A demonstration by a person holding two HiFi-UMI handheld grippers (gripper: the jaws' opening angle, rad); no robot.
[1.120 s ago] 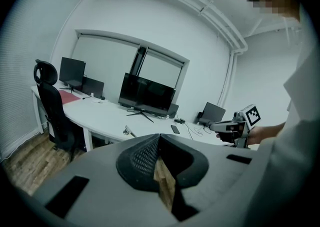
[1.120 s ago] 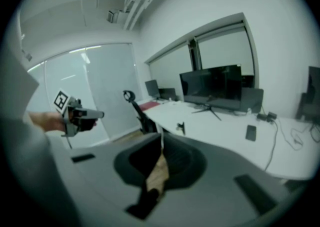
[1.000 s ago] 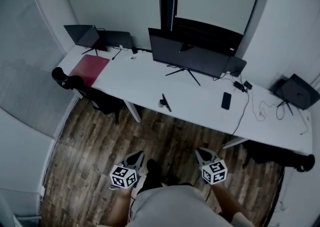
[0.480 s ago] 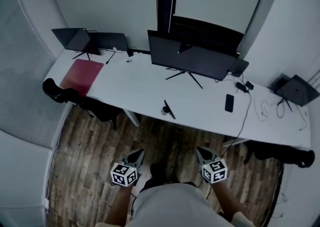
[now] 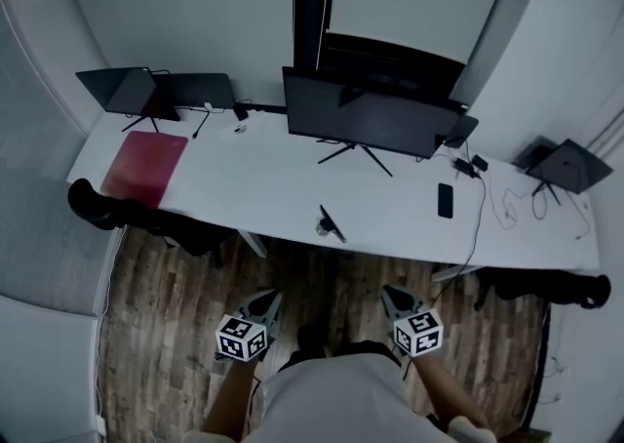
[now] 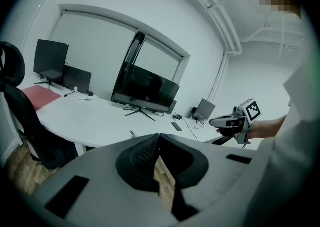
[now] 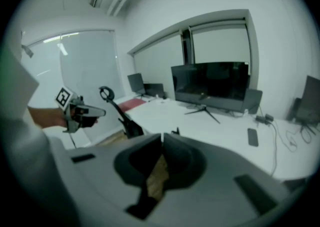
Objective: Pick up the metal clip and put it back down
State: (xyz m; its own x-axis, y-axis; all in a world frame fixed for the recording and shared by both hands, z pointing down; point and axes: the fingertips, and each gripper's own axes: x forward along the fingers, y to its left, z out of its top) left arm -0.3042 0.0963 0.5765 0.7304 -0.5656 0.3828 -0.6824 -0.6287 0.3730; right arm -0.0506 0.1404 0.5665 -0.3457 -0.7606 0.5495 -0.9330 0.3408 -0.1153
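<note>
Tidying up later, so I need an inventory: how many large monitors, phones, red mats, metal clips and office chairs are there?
large monitor: 1
phone: 1
red mat: 1
metal clip: 1
office chairs: 2
Total: 6

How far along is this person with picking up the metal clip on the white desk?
Nothing looks done yet. The metal clip lies untouched near the front edge of the desk. In hand: nothing; the left gripper and right gripper are both shut and empty, held by the person's body, short of the desk. Left: reach in, open, grasp the clip, lift it, set it down.
</note>
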